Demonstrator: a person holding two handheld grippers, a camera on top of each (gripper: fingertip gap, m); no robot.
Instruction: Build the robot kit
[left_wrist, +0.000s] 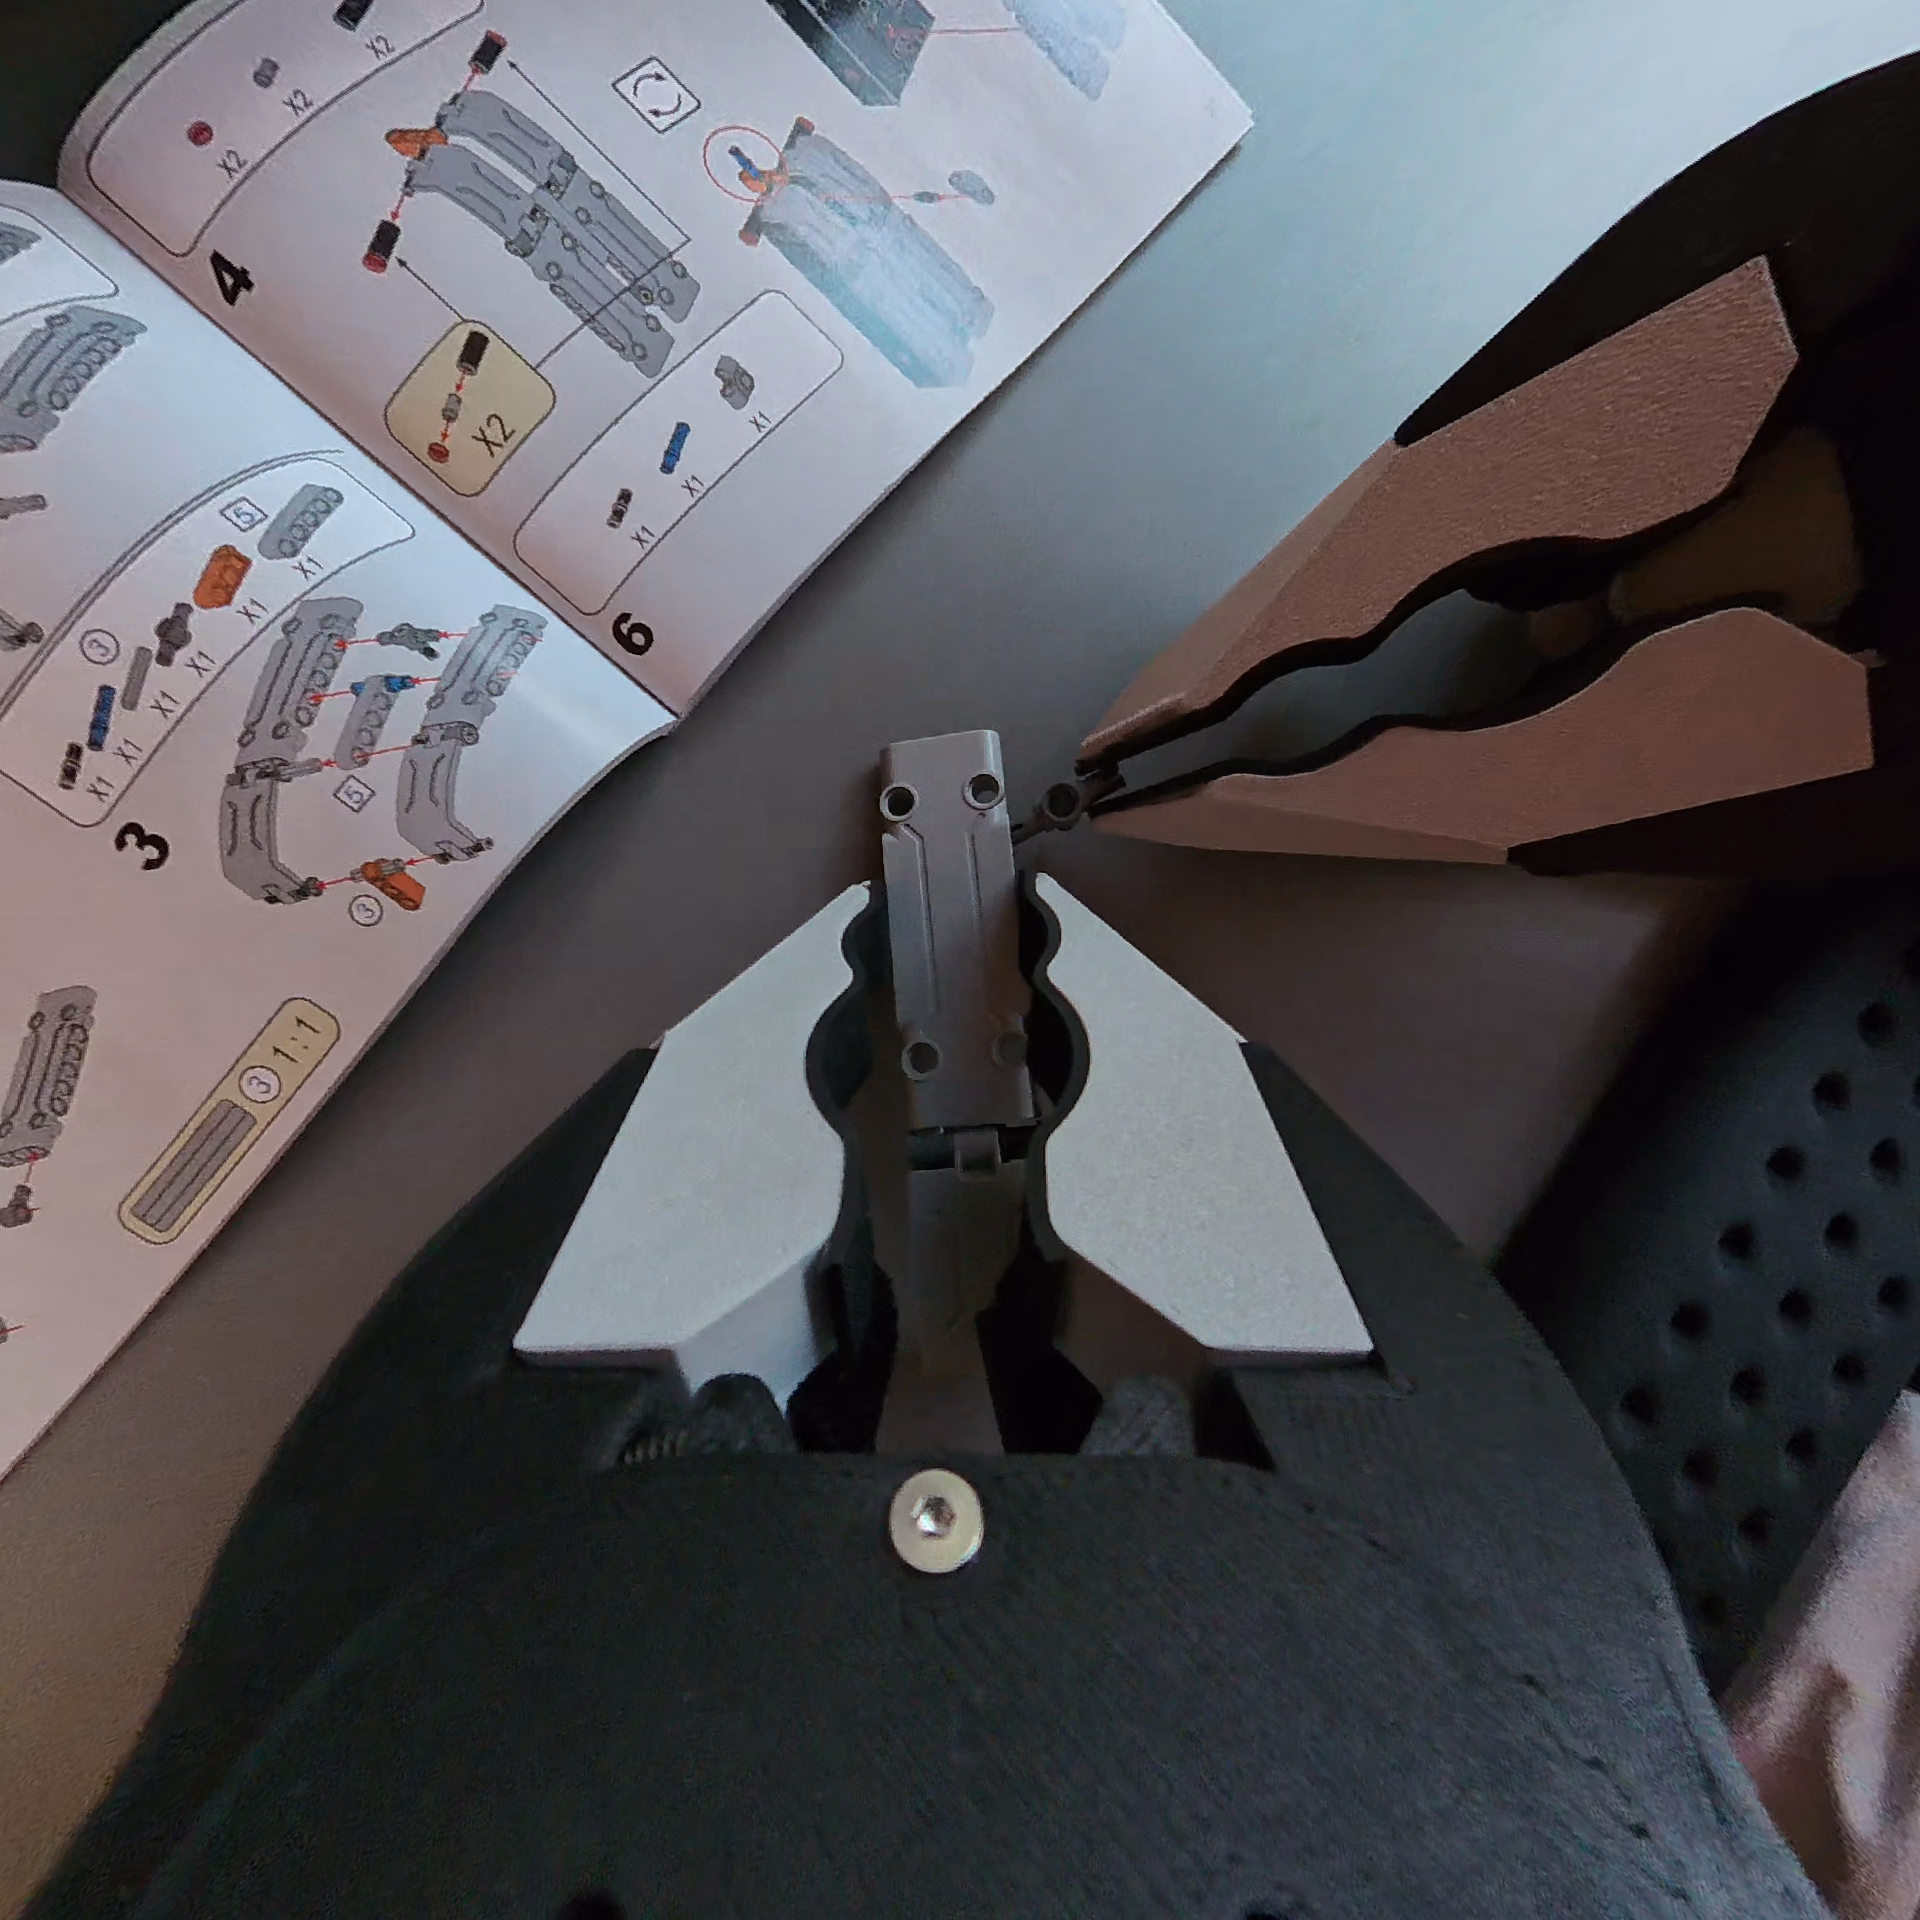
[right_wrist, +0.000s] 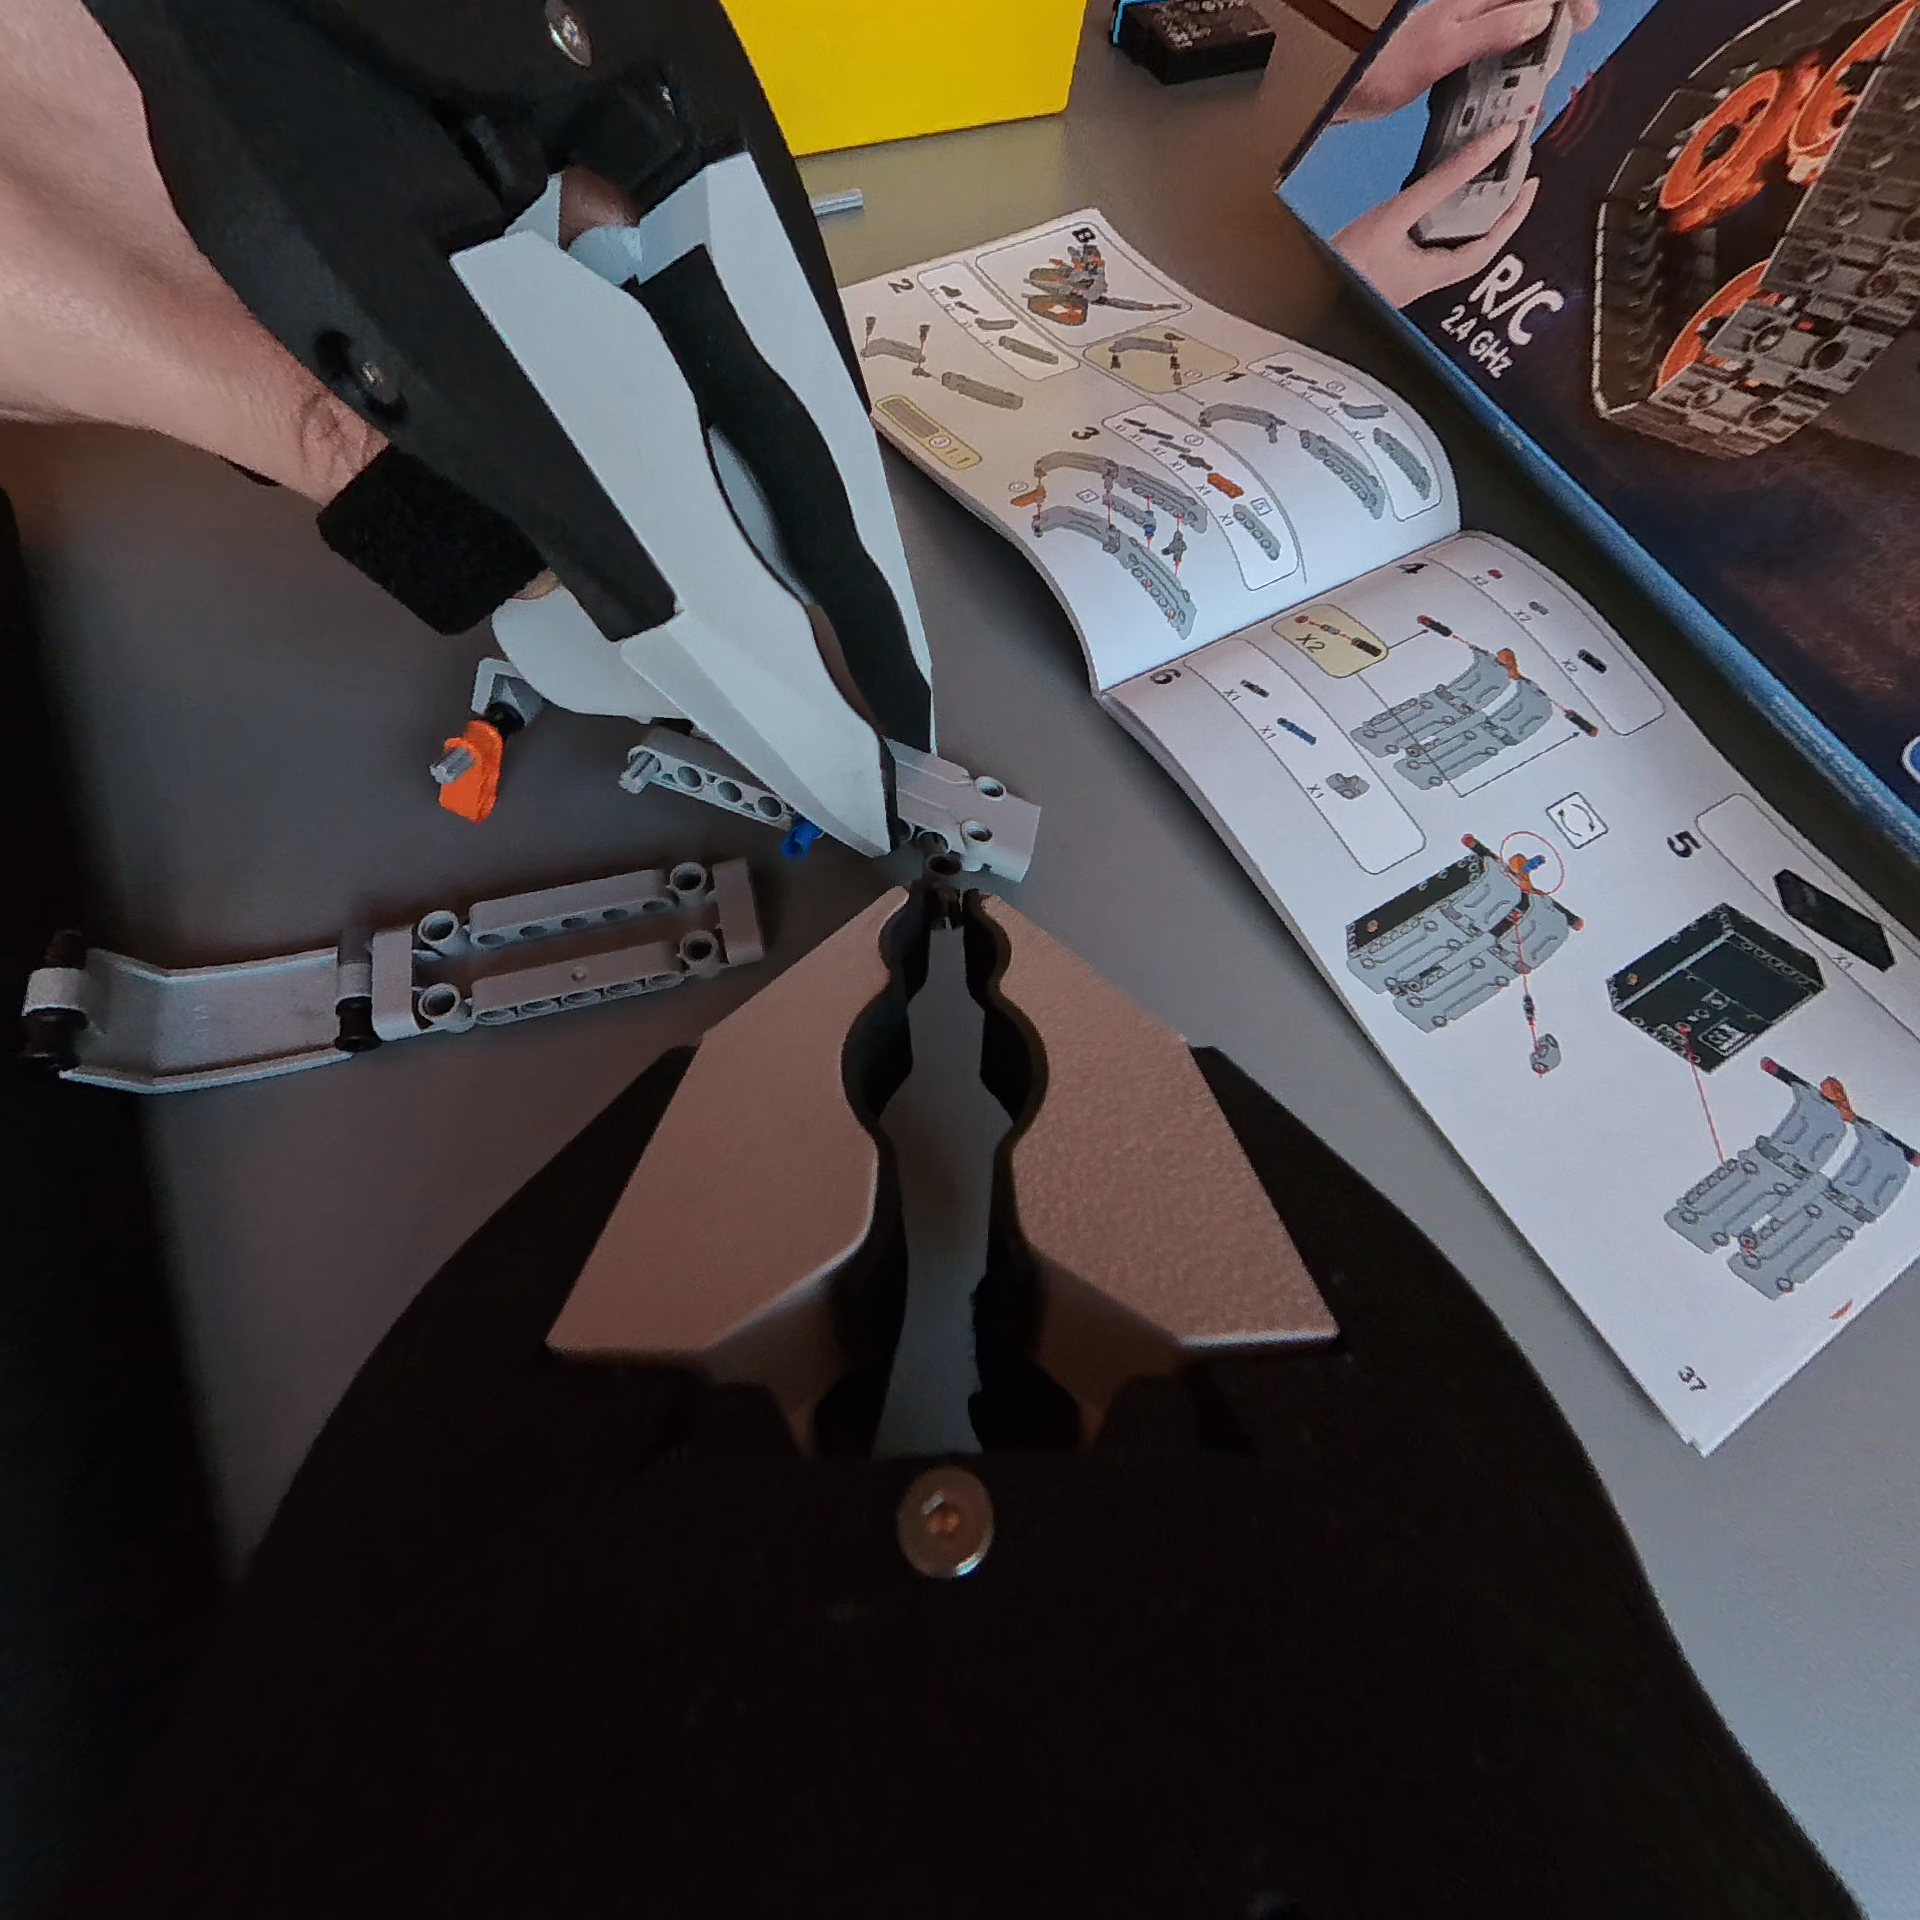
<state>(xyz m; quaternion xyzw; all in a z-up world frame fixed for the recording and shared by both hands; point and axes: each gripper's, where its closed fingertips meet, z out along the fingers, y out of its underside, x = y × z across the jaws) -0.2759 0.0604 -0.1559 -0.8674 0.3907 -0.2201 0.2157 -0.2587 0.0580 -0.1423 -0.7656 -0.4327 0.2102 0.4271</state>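
Grey panel piece (left_wrist: 951, 935) is clamped between the left tool (left_wrist: 951, 904)'s pale fingers above the grey table (left_wrist: 1195, 447); the right tool (right_wrist: 943, 902), brown-fingered, pinches a small black pin (right_wrist: 941, 868) at the panel's end; an open instruction booklet (right_wrist: 1351, 790) lies beside, a grey assembled frame (right_wrist: 416, 966) nearby.

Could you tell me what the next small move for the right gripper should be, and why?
Probably a short push of the right gripper straight toward the grey plastic panel piece clamped in the left gripper. The small dark connector pin pinched in the right jaws sits just beside the panel's holed end, seemingly not yet seated. I cannot tell which hole it lines up with.
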